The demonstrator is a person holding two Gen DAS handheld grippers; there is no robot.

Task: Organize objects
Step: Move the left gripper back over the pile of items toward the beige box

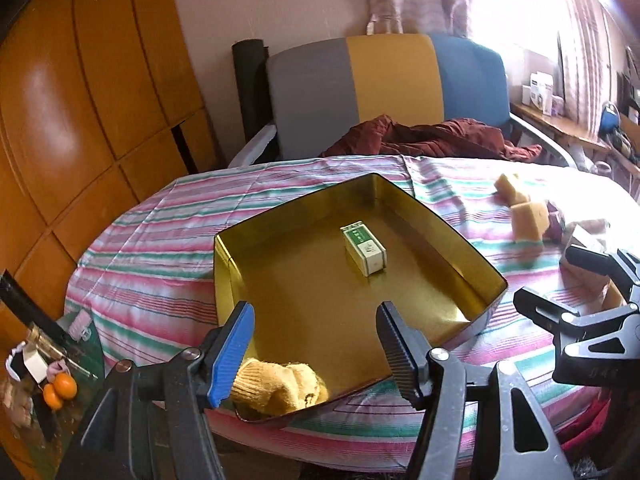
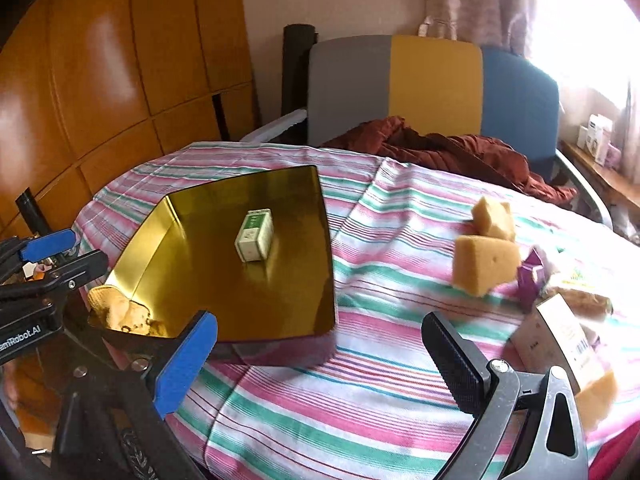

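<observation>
A gold tin tray (image 1: 312, 280) lies on the striped tablecloth (image 1: 160, 280). In its middle rests a small green-and-white box (image 1: 365, 254). A yellow knitted item (image 1: 276, 388) lies in the tin's near corner, beside the blue pad of my left gripper (image 1: 316, 344). That gripper is open over the tin's near edge with nothing between its fingers. In the right wrist view my right gripper (image 2: 320, 364) hangs open over bare cloth, right of the tin (image 2: 240, 292). Two yellow sponge wedges (image 2: 484, 264) and a cardboard box (image 2: 560, 340) lie to the right.
A purple packet (image 2: 530, 276) sits by the sponges. A chair (image 1: 392, 76) with a grey, yellow and blue back holds a maroon cloth (image 1: 432, 140) behind the table. A wooden wardrobe (image 1: 80, 100) stands at the left. Oranges (image 1: 60, 390) lie low at the left.
</observation>
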